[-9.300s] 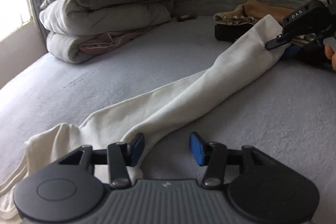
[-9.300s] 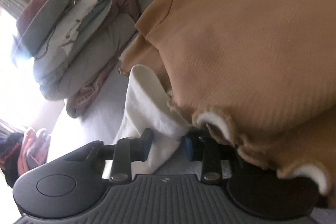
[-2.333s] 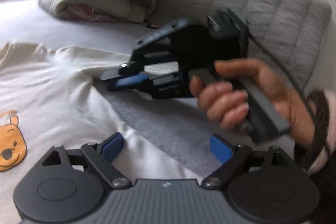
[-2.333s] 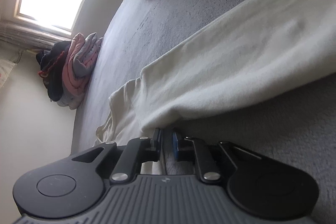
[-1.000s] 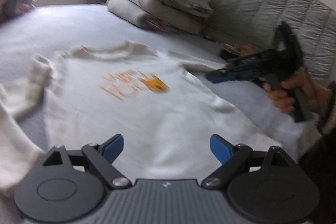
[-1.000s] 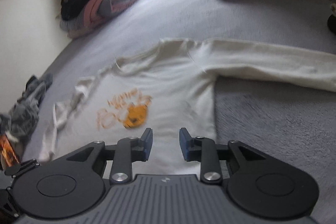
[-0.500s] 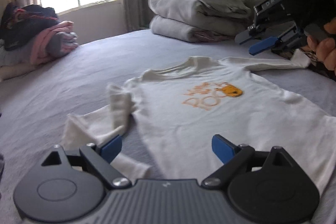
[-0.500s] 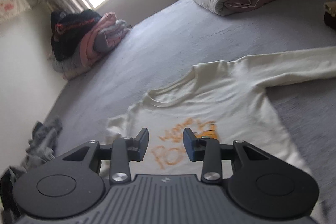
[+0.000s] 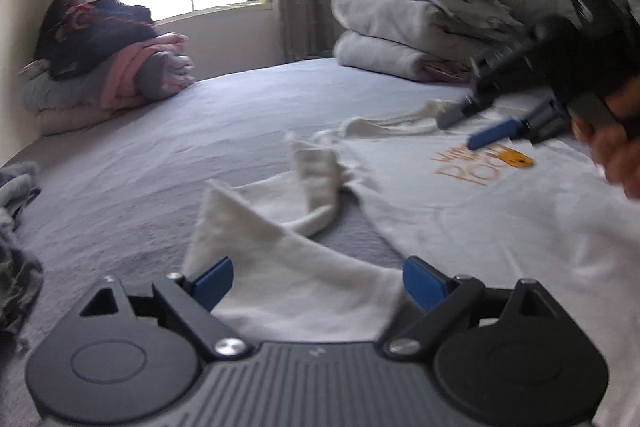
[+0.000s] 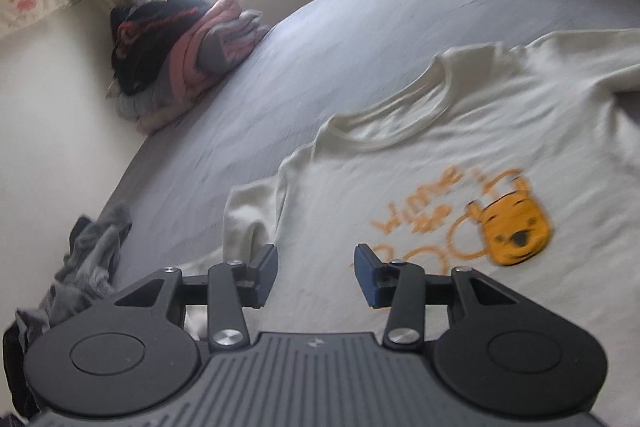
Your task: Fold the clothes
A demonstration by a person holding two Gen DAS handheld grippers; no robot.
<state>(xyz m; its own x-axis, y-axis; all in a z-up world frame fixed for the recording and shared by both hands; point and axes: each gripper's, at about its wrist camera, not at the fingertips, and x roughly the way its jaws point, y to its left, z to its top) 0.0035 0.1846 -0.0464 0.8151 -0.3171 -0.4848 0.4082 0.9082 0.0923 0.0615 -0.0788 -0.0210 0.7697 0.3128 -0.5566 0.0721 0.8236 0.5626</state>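
Note:
A cream long-sleeved shirt [image 9: 500,211] with an orange bear print [image 10: 516,231] lies face up on the grey bed. Its near sleeve [image 9: 288,251] lies crumpled and twisted in front of my left gripper [image 9: 318,281], which is open and empty just above the sleeve's end. My right gripper [image 10: 316,277] is open and empty, hovering over the shirt's chest beside the print; it also shows in the left wrist view [image 9: 476,131], held by a hand above the print. The collar [image 10: 400,123] points toward the window.
A stack of folded grey bedding and pillows [image 9: 416,39] stands at the headboard. A pile of pink and dark clothes [image 9: 104,67] sits at the bed's far corner under the window. Grey clothes [image 10: 88,267] lie at the bed's left edge.
My left gripper has swung left and closer to the crumpled sleeve. My right gripper has dropped toward the shirt's chest and opened wider. The shirt has not moved.

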